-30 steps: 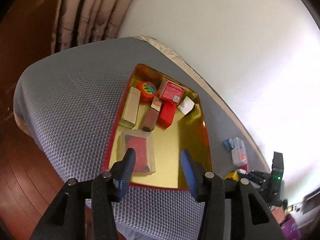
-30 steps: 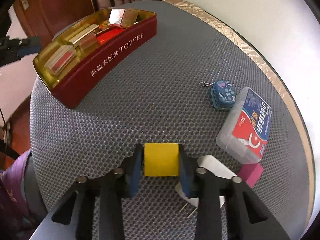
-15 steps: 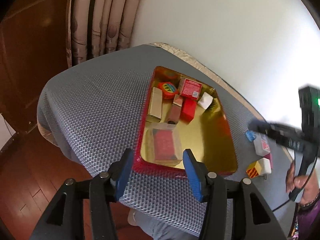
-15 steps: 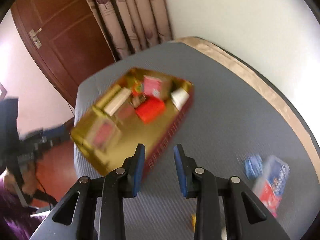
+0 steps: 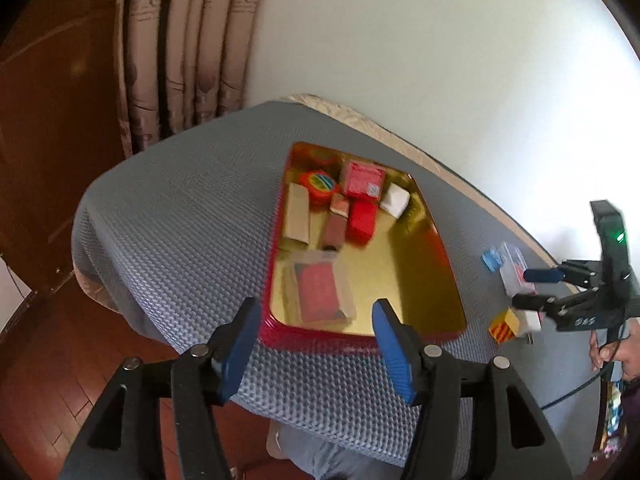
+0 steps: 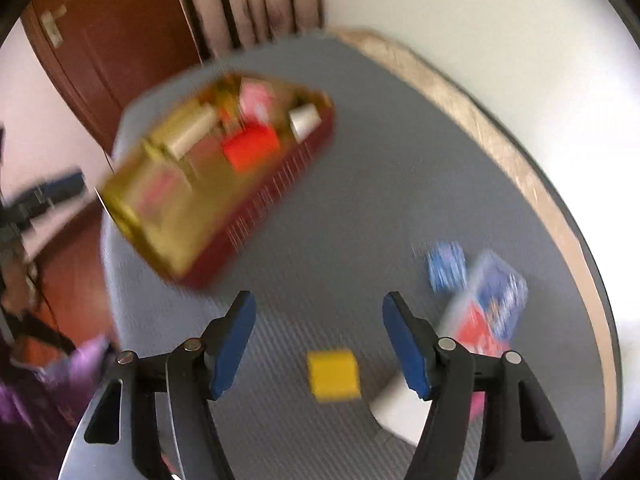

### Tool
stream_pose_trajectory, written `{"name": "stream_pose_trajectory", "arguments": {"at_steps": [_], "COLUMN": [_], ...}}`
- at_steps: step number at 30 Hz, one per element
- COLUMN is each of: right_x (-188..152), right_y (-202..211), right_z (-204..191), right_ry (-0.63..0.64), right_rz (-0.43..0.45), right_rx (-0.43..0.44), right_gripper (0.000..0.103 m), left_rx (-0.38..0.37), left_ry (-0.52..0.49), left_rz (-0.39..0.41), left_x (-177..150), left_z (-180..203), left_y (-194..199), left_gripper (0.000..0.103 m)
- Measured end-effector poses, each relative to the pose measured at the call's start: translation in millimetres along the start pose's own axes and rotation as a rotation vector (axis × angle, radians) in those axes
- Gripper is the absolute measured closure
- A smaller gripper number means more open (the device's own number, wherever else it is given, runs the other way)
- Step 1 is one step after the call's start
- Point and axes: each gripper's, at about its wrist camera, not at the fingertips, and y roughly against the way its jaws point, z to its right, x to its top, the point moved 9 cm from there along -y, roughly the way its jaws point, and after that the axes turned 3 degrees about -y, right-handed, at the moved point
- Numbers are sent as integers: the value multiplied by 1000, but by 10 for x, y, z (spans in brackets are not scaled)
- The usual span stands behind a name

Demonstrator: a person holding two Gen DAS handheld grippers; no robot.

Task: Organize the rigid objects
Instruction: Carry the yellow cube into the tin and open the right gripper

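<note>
Right now both claws are opening and hold nothing. The right gripper (image 6: 316, 344) hangs over the yellow block (image 6: 333, 375), which sits loose on the gray mat (image 6: 360, 208), so I think it got let go by mistake or needs a better pinch. The left gripper (image 5: 314, 344) waits by the near edge of the gold tin (image 5: 420, 280), where small boxes are packed together, leaving room for more.

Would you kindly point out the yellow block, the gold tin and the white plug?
yellow block (image 6: 334, 374), right wrist view, top face.
gold tin (image 5: 404, 276), left wrist view, bare floor.
white plug (image 5: 528, 320), left wrist view, body.
</note>
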Motion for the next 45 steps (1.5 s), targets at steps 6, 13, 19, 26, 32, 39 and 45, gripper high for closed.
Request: {"name": "stream_pose_trajectory", "arguments": {"at_steps": [6,13,19,26,32,39,45], "right_x": [-168,-339,213,1236,1455,1468,1616], "right_y": [-186,-435,-79,-145,-558,-783,-772], "right_z": [-21,34,-227,-676,-843,-704,-638], "right_ry": [1,-23,-54,-33,-24,-32,-51], "right_rz": [-40,-105,42,147,125,126,170], "right_rx": [28,-24,63,129,122,85,69], "right_gripper": [60,75,75,75,75,73,61], "left_rx": [10,15,0,3,11,-61,-96], "left_ry": [-41,-56,-37,-45,-56,-31,-111], "left_rz": [-40,-86,-102,-67,-108,-78,67], "left_x": [-71,-161,-202,-145,-175,-135,-39], "left_z": [101,119,121,132,109,176,314], "left_y": [-113,-215,-243,-157,-239,-201,-31], "left_gripper": [44,44,44,44,44,33,32]}}
